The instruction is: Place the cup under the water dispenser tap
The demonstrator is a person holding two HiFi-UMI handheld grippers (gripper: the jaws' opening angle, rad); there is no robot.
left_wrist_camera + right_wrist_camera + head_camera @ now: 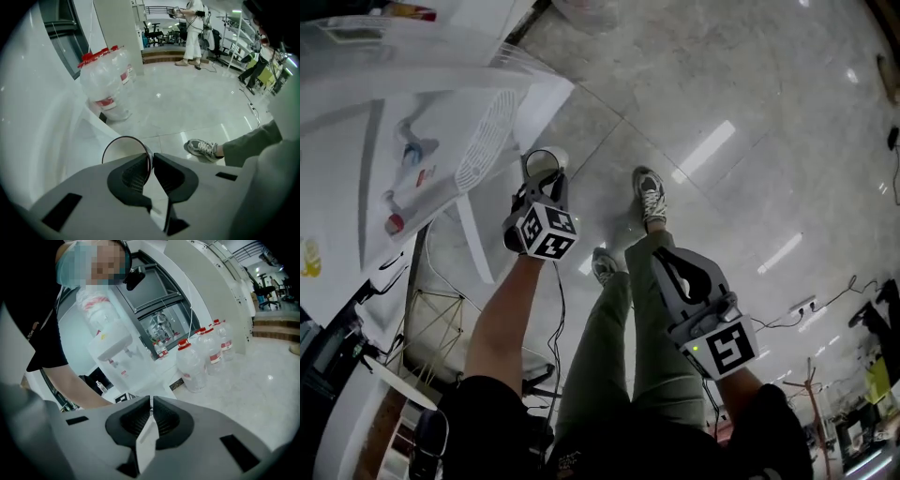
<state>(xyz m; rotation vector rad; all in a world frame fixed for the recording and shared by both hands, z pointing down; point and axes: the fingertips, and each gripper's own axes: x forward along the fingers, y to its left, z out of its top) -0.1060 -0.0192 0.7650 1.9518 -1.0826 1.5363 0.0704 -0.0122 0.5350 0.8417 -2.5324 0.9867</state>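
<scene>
Floor point(741, 112): polished grey tiles with bright reflections of ceiling lights, filling most of the head view.

Water dispenser point(412, 159): white cabinet at the left of the head view, seen from above, with a clear bottle on top. A slotted drip tray point(487, 141) juts from its front. A blue tap point(412, 152) and a red tap point(394, 223) show on its face. The right gripper view shows it upright behind the person's bare forearm point(70, 380).

Person's legs point(619, 347): green trousers and grey laced sneakers point(650, 195), standing on the tiles beside the dispenser.

Spare water bottles point(192, 364): clear, with red caps and red labels, grouped on the floor against the white wall.

Right hand-held gripper point(667, 258): grey body with a marker cube, held over the legs. Its jaws are brought together with nothing between them point(151, 401).

Left hand-held gripper point(542, 173): grey body with a marker cube, pointing steeply down. Its jaws point(152, 157) are pinched onto the wall of the cup.

Cup point(548, 161): clear plastic with a dark-looking round rim point(125, 151), clamped at one side by the left jaws. It hangs over the floor just beside the near end of the drip tray, not under either tap.
</scene>
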